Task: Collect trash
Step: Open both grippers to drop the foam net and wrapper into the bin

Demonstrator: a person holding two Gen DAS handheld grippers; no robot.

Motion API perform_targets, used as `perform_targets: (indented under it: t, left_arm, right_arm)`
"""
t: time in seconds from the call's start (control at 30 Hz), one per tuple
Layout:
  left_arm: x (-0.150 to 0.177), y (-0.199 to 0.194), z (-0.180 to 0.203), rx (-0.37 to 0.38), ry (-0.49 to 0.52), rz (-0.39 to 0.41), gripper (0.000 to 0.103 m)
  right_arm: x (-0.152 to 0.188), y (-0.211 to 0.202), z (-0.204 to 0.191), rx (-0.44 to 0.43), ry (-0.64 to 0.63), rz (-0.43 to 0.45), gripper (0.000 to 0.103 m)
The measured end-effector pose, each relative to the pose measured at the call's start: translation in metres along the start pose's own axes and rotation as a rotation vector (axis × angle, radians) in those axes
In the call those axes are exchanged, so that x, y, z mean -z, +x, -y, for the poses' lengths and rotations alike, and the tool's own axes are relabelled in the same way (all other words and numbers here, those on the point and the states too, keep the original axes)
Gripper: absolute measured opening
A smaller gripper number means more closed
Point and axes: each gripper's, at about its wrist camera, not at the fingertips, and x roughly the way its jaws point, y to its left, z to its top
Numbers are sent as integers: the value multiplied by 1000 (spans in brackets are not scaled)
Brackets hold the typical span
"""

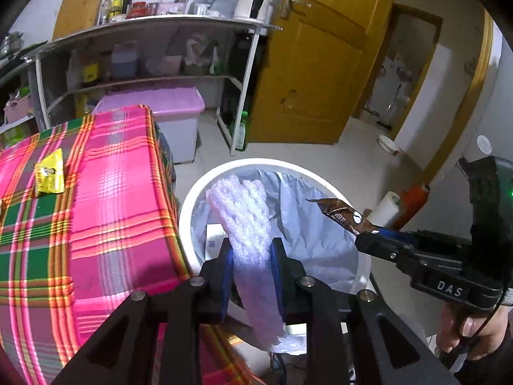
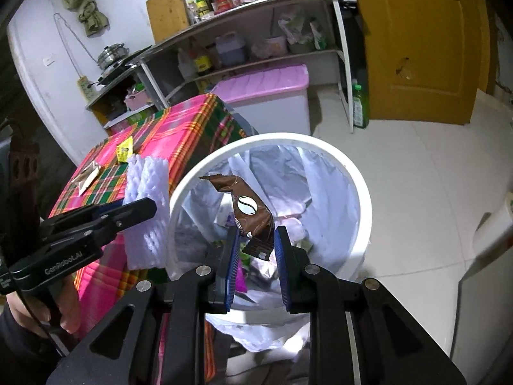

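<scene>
My left gripper (image 1: 251, 247) is shut on a white foam net sleeve (image 1: 243, 211), held over the near rim of a white trash bin (image 1: 192, 205) lined with a pale plastic bag. My right gripper (image 2: 255, 237) is shut on a brown coffee sachet (image 2: 248, 205), held above the bin's (image 2: 362, 186) opening. The right gripper (image 1: 368, 237) with the sachet (image 1: 340, 213) shows at the right of the left wrist view. The left gripper (image 2: 141, 208) with the foam sleeve (image 2: 147, 211) shows at the left of the right wrist view. A yellow wrapper (image 1: 49, 171) lies on the plaid table.
A table with pink and green plaid cloth (image 1: 96, 211) stands left of the bin. A flat paper packet (image 2: 88, 176) lies on it. Behind are a pink-lidded storage box (image 1: 166, 106), a metal shelf rack (image 1: 144, 32), a green bottle (image 1: 242, 131) and a yellow door (image 1: 314, 64).
</scene>
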Motion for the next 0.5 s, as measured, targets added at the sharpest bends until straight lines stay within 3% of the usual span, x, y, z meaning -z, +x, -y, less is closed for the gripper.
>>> perform_targets:
  t: [0.07,0.17,0.23,0.5]
  left_arm:
    - [-2,8,0,12,-6,-21,26]
    - [-2,15,-1,18,-11,-37,35]
    - [-2,16,-2,31,-20,-36,42]
    - [-2,6,-5,44,-36,-13,42]
  right_arm:
    - [1,1,1,2,-5,-3,27]
    - [2,2,2,6,-5,-3,40]
    - [1,2,1,2,-3,-2,40]
    - [0,-8,-3,-13,-3,22,40]
